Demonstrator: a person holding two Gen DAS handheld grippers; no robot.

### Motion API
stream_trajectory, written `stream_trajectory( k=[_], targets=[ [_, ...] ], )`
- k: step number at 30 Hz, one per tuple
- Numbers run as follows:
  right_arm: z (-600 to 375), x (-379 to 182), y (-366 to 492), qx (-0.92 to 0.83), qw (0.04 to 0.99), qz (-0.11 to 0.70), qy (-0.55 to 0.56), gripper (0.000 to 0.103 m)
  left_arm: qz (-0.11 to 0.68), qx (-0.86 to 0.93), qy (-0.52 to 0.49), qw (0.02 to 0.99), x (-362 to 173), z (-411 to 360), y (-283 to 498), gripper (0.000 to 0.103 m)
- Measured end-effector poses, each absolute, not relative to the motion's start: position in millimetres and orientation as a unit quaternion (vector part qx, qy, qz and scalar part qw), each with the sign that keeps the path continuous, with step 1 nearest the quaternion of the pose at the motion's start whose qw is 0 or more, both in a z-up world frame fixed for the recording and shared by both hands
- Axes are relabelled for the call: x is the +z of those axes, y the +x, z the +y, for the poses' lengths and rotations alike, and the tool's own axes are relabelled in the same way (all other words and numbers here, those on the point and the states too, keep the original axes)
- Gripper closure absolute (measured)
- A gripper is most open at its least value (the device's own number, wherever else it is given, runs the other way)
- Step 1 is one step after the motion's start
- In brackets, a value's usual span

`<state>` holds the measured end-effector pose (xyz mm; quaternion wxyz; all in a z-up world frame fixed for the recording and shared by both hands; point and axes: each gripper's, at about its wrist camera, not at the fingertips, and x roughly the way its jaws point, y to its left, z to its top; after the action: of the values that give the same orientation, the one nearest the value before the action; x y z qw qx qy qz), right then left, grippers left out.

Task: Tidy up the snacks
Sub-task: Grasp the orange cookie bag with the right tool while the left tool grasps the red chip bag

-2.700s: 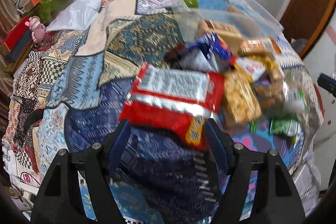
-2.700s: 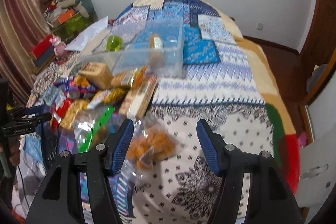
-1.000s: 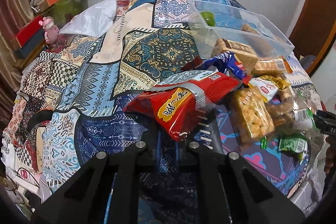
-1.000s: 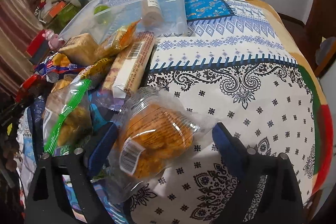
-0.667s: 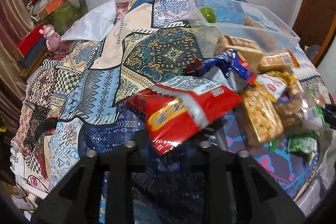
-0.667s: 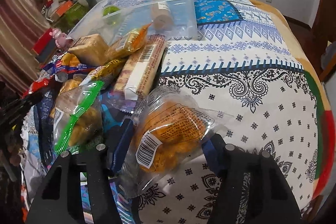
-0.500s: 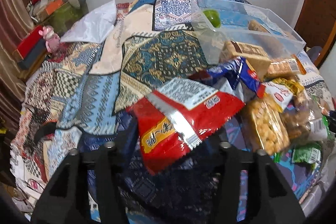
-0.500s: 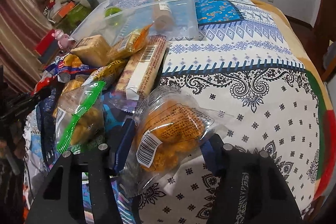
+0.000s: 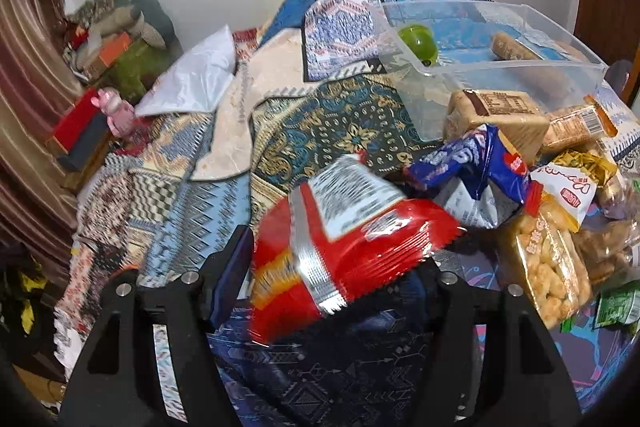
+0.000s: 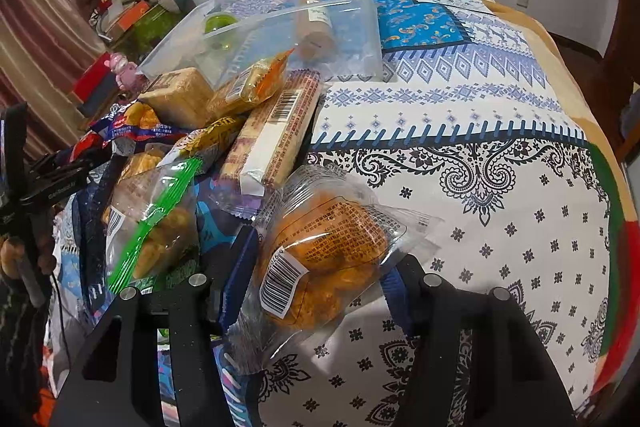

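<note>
Left claw (image 9: 336, 267) clamps the red snack bag (image 9: 344, 247), lifted over the bed (image 9: 320, 119); snack pile just right of it, clear bin (image 9: 500, 39) beyond. Right claw (image 10: 320, 275) grips the clear bun pack (image 10: 328, 251), pile to its left.

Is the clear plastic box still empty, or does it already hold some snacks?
Not empty. The clear plastic box holds a green round item and a brown cylindrical snack; it has no lid on.

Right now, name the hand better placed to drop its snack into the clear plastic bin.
Left, narrowly. Its gripper clamps the red foil packet, pointed at the bin.
</note>
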<state>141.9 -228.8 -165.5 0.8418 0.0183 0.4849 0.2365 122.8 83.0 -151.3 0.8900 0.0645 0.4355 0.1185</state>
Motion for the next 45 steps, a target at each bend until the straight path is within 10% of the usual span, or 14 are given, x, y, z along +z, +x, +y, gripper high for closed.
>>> stream_trajectory(
  k=[7,12,19,22,24,45],
  targets=[
    [-229.0,-167.0,142.6,0.240,0.841,0.485,0.025,0.048,0.411,0.116,0.094,0.899,-147.9,77.0,119.0,0.027],
    [-229.0,-166.5,141.5,0.240,0.840,0.485,0.027,0.049,0.459,0.110,0.051,0.880,-166.8,88.7,139.8,0.076],
    [-230.7,-162.7,138.4,0.242,0.844,0.479,0.027,0.055,0.447,0.099,0.006,0.889,-157.4,106.9,129.5,0.087],
    [-232.0,-160.5,139.6,0.242,0.845,0.476,0.033,0.058,0.443,0.091,0.005,0.892,-147.8,110.6,122.1,0.071],
    [-232.3,-159.7,140.8,0.241,0.846,0.474,0.036,0.059,0.444,0.095,0.000,0.891,-145.4,117.0,118.2,0.033],
    [-237.3,-159.7,154.7,0.236,0.844,0.478,0.057,0.060,0.482,0.101,-0.085,0.866,-201.7,178.5,161.2,0.017]
  ],
)
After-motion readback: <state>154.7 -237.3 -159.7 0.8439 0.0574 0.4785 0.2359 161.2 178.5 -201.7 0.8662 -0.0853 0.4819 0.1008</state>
